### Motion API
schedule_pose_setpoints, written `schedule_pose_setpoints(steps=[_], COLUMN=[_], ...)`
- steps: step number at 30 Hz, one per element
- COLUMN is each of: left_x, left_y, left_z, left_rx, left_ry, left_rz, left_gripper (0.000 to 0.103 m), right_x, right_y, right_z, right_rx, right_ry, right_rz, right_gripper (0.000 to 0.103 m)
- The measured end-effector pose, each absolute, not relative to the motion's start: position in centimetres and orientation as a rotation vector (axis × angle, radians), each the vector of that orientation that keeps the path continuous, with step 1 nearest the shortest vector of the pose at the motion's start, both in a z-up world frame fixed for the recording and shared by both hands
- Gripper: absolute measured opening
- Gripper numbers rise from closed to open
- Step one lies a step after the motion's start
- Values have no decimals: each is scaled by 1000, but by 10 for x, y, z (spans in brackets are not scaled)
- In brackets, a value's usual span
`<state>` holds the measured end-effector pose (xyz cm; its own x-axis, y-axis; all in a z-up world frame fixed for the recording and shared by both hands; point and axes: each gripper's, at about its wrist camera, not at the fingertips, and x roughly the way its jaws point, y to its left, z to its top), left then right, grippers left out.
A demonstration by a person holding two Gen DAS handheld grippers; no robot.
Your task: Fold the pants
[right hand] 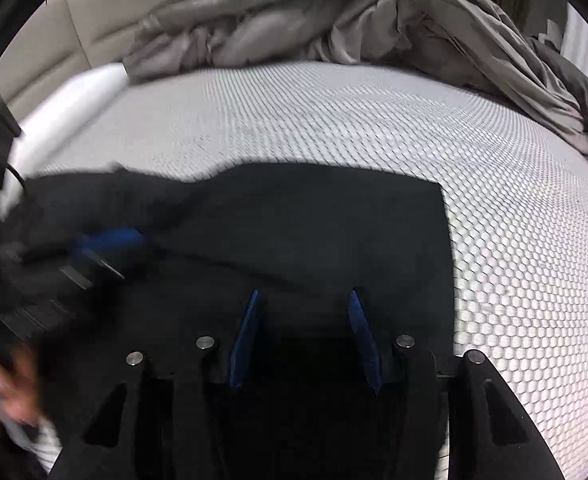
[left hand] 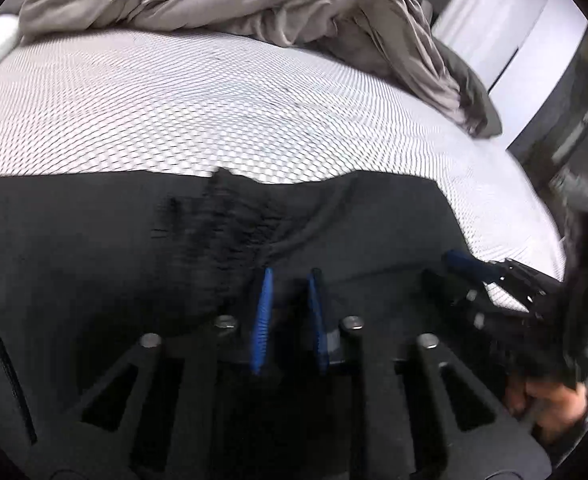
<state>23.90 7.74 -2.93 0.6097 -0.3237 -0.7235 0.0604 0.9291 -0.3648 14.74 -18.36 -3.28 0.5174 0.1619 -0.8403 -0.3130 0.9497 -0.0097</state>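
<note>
Bedroom, mattress (right hand: 334,120), rumpled duvet (right hand: 334,12), headboard (right hand: 73,36)

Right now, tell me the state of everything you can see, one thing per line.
Pants: black, spread on the mattress, bunched near the left hand-held gripper, far right corner lying flat.
Left hand-held gripper: fingers narrowly apart, over the pants' gathered fabric; grip unclear.
Right hand-held gripper: open, over the pants.
Mattress: mostly bare, textured cover.
Grey duvet: crumpled at the far side.

A bed (right hand: 334,120) with a white honeycomb-patterned cover carries black pants (right hand: 314,224) at lower centre and a crumpled grey blanket (right hand: 334,20) along the top.
</note>
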Motion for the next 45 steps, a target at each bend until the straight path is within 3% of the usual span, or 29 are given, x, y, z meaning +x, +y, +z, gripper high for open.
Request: schedule_pose_setpoints(steps=[4, 9, 11, 16, 18, 22, 25, 31, 38, 45], left_x=[229, 223, 228, 258, 256, 246, 233, 242, 257, 240], left_y=[86, 70, 58, 55, 67, 87, 85, 72, 78, 84], left_z=[-24, 15, 18, -33, -29, -23, -9, 8, -23, -13], left_rx=[-305, -212, -183, -174, -229, -274, -234, -256, -287, -237], left_ry=[903, 798, 791, 907, 899, 890, 869, 796, 839, 843], left_rz=[-228, -204, -197, -173, -227, -250, -204, -164, -149, -142], left_gripper=[6, 9, 16, 13, 12, 8, 9, 21, 21, 21], right_x=[151, 140, 140, 166, 178, 185, 193, 184, 212, 238], right_y=[-223, -223, -203, -155, -149, -183, -227, -175, -99, -185], right_z=[-29, -7, 3, -23, -42, -42, -35, -4, -59, -48], right_rx=[-212, -156, -157, -145, -193, -326, -142, -127, -159, -84], right_ry=[964, 865, 826, 939, 1007, 964, 971, 819, 972, 990], right_rz=[35, 98, 160, 308, 301, 76, 37, 163, 295, -60], right_gripper=[45, 45, 45, 45, 45, 47, 47, 47, 46, 47])
